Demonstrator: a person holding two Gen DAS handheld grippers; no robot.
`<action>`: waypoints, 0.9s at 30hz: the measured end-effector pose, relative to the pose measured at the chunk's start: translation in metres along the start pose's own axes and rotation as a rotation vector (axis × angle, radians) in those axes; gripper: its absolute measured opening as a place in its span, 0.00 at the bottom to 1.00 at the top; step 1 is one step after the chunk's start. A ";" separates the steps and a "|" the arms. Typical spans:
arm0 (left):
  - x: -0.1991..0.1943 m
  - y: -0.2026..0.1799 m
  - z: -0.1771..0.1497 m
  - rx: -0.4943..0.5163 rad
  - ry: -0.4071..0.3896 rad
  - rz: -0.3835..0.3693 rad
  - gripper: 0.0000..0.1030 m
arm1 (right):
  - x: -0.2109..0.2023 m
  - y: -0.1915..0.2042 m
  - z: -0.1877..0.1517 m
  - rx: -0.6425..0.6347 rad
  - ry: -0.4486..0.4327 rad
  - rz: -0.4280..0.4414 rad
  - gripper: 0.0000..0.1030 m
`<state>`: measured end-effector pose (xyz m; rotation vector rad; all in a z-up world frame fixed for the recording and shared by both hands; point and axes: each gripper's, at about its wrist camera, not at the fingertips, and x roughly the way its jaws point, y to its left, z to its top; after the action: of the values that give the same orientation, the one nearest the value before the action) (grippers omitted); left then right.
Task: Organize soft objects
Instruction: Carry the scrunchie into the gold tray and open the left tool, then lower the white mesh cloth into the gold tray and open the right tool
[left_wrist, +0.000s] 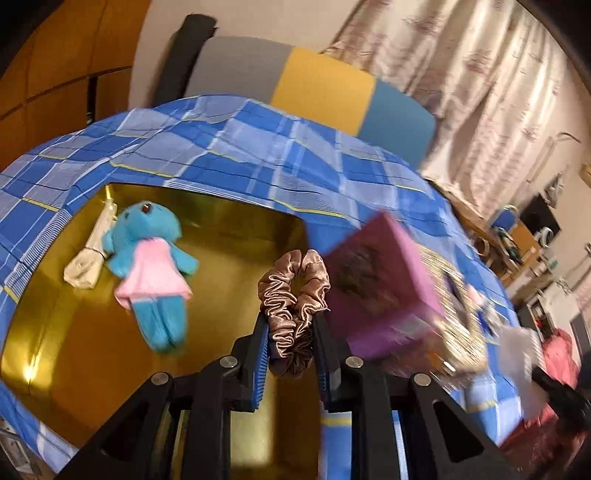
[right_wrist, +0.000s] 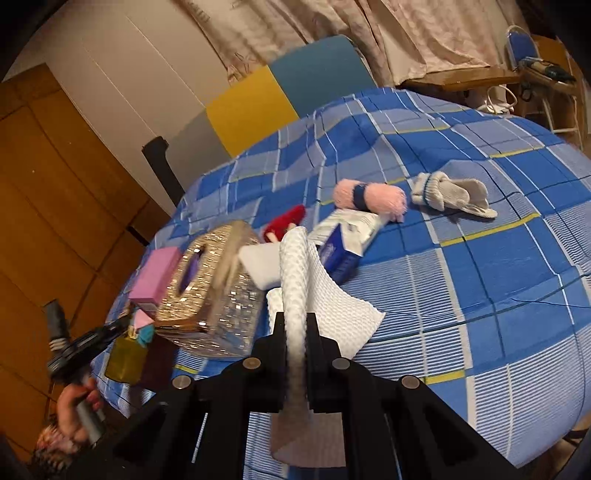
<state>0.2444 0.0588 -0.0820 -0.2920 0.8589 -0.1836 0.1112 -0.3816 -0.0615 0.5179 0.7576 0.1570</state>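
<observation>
Your left gripper (left_wrist: 290, 332) pinches one ruffled satin scrunchie (left_wrist: 291, 295) above the glossy gold box (left_wrist: 229, 258), where one plush doll (left_wrist: 151, 266) lies; your right gripper (right_wrist: 295, 332) clamps one waffle-textured white cloth (right_wrist: 306, 280) over the checked tablecloth (right_wrist: 480, 258).

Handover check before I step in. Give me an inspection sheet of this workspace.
Surface: blue plaid cloth over the table.
Job's things: scrunchie in the left gripper, above the gold box; blue plush and a beige pouch already in that box; white cloth in the right gripper; pink pompom, grey socks and red plush on the plaid.
Clutter: glitter tissue box, pink box, blue-white carton.
Grippers: both shut on their loads.
Cables: white cord by the far chair.
Surroundings: curtains, wooden cupboards, tricolour chair back.
</observation>
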 end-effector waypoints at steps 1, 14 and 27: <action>0.008 0.007 0.007 -0.012 0.007 0.010 0.20 | -0.002 0.003 0.000 0.002 -0.004 0.002 0.08; 0.075 0.055 0.051 -0.089 0.078 0.119 0.42 | -0.021 0.064 0.001 -0.001 -0.061 0.080 0.08; 0.010 0.060 0.018 -0.065 0.015 0.035 0.47 | -0.006 0.148 0.009 -0.115 -0.034 0.220 0.08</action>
<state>0.2670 0.1159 -0.0973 -0.3361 0.8852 -0.1253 0.1198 -0.2591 0.0221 0.4927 0.6530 0.3931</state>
